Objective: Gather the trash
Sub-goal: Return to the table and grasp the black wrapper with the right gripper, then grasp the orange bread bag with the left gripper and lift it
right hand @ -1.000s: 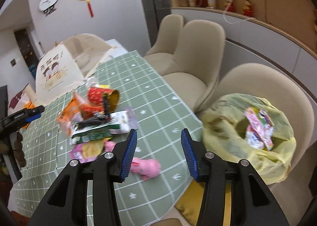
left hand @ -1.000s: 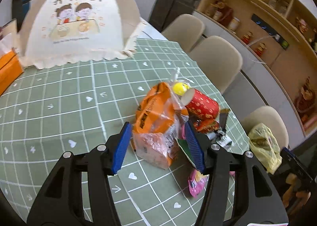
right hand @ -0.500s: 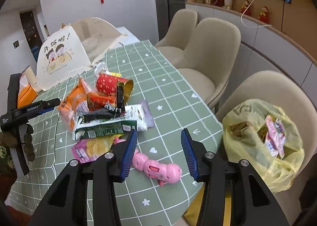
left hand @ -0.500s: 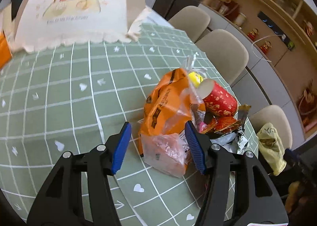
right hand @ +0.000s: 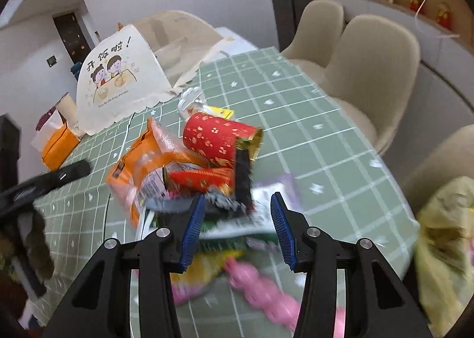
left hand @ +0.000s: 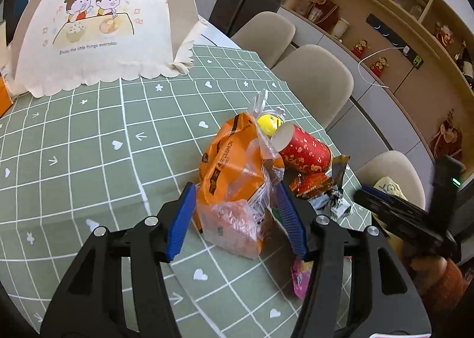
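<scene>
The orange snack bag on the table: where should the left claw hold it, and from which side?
Grip the orange snack bag across its crumpled middle, coming from the near end where the left claw already straddles it. The film is soft, and the red cup crowds its far side.

On the tabletop (left hand: 89, 160), a trash pile near the right edge: snack bag (left hand: 234, 178) at left, cup (left hand: 305, 151) lying on its side to its right, ball (left hand: 268, 125) behind both, wrappers (left hand: 314, 187) in front of the cup. Behind the pile, a food cover (left hand: 97, 27). Along the right edge, chairs (left hand: 317, 83); on the nearest, a trash bag (right hand: 444, 237). Behind the chairs, shelves (left hand: 385, 12).
</scene>
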Motion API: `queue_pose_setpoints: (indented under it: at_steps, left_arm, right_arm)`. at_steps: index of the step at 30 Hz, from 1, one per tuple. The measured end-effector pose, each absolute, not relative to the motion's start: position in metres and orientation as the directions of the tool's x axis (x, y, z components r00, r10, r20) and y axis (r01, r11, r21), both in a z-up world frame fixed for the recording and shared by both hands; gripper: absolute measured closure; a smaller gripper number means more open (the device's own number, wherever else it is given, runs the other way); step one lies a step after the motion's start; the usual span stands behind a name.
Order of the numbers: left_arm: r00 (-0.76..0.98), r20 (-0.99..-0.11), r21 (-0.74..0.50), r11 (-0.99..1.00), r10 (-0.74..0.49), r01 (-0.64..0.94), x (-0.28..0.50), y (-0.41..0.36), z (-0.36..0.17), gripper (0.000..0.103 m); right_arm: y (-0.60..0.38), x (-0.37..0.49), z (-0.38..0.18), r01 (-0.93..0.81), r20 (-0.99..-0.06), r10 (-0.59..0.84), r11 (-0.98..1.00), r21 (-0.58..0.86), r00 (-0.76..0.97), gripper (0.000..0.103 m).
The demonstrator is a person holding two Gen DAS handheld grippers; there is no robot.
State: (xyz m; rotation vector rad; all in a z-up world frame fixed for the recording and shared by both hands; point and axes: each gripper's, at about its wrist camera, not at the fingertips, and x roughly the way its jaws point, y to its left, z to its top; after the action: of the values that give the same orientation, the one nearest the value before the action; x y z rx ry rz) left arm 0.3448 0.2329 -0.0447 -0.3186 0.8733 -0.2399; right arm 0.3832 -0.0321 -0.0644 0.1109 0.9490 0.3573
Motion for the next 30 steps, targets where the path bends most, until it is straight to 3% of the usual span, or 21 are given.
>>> queue_pose_setpoints:
  at_steps: [2,7,17,24,30]
  left_arm:
    - [0.613,-0.716,-0.364,0.928,-0.334,0.08,0.34,0.235,-0.045,0.049]
    - [0.597,-0.732,-0.36,0.93,-0.328,0.069,0.335,0.242,-0.053,0.05]
    - [0.579,-0.745,-0.368,0.928,-0.331,0.058,0.342,0.238,-0.074,0.049]
    - [0.608,-0.727,-0.378,0.925,-0.32,0.035,0.37,0.239,-0.08,0.049]
    - [0.534,-0.777,-0.392,0.92,-0.333,0.003,0.399,0.221,-0.103,0.05]
  right_arm:
    - [-0.023,0.395,-0.08,-0.254,-0.804,0.345,0.935,0.248,0.484,0.059]
    - [-0.022,0.386,-0.074,-0.268,-0.796,0.344,0.934,0.236,0.499,0.076]
    - [-0.055,0.332,-0.034,-0.233,-0.751,0.294,0.954,0.189,0.591,0.077]
    - [-0.065,0.315,-0.041,-0.201,-0.779,0.261,0.964,0.176,0.57,0.076]
    - [-0.061,0.306,-0.04,-0.21,-0.785,0.22,0.971,0.117,0.579,0.076]
